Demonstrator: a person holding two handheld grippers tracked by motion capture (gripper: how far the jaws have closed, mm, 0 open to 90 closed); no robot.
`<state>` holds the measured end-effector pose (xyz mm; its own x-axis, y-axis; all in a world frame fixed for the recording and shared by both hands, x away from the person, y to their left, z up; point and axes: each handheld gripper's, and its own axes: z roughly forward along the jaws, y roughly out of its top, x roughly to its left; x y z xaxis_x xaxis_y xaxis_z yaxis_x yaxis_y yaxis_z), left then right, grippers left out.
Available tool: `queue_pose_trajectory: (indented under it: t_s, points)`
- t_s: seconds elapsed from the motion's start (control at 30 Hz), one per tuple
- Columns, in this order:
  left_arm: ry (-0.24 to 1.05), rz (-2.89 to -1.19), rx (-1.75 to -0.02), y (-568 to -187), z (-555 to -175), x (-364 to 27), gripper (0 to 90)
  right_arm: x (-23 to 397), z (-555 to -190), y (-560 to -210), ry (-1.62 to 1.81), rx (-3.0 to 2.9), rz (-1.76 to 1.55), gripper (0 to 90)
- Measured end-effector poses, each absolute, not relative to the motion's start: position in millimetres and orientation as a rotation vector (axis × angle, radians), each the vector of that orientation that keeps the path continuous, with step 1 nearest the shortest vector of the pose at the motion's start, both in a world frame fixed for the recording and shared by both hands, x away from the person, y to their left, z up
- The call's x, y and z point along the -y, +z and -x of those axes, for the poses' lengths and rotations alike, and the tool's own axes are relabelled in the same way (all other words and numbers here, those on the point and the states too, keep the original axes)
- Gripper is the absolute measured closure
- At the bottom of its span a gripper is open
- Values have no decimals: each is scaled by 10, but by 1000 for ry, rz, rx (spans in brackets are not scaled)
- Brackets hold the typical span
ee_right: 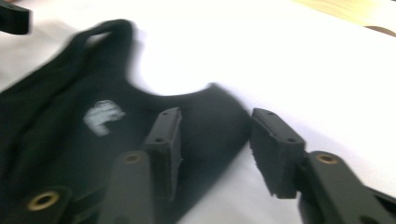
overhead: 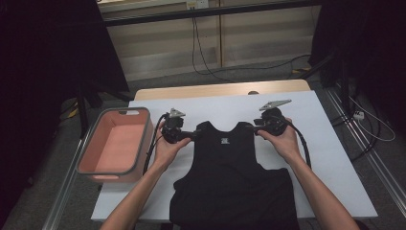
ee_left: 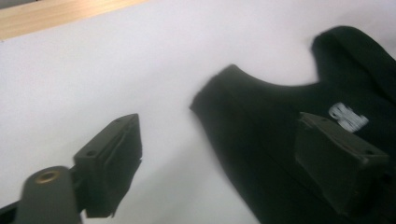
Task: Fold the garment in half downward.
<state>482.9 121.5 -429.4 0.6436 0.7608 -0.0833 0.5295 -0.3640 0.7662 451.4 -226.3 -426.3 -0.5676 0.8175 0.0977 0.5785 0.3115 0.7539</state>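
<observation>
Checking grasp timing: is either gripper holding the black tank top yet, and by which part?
Nothing is held. Both grippers' fingers stand open, straddling the shoulder straps of the black tank top without pressing on them.

Rm dim overall; light falls mostly on white rectangular tabletop (overhead: 325, 158), pale wood strip (overhead: 225, 89) along its far edge. Floor: grey carpet (overhead: 172, 82). Back wall: light beige panels (overhead: 258, 40) w/ dark horizontal rail (overhead: 215, 12) across top. Black cable (overhead: 197, 45) hangs down panel, runs along floor twd right. Black drapes (overhead: 43, 72) left side, more dark cloth far right (overhead: 368, 43). Metal floor rail (overhead: 368, 158) right of table. White cable (overhead: 378, 129) loops nr it. Salmon-pink rectangular plastic bin w/ grey rim (overhead: 86, 155) at table's left edge.
</observation>
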Motion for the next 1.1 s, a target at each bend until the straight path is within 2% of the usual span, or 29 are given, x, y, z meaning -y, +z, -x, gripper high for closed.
queue_pose_trajectory:
  t_s: [0.2, 0.53, 0.83, 1.1]
  points:
    - [375, -2073, -1044, -4395, -5009, -1192, 239, 2328, -4728, -4398, 1108, -2250, -1335, 668]
    - [369, -2101, -1056, -4485, -5173, -1098, 348, 2221, -4915, -4551, 1086, -2282, -1355, 686]
    - [351, -2095, -1051, -4532, -5247, -1051, 348, 2099, -4945, -4593, 1046, -2336, -1292, 703]
    - [356, -2114, -1019, -4612, -5306, -932, 342, 2098, -4936, -4592, 1061, -2356, -1288, 810]
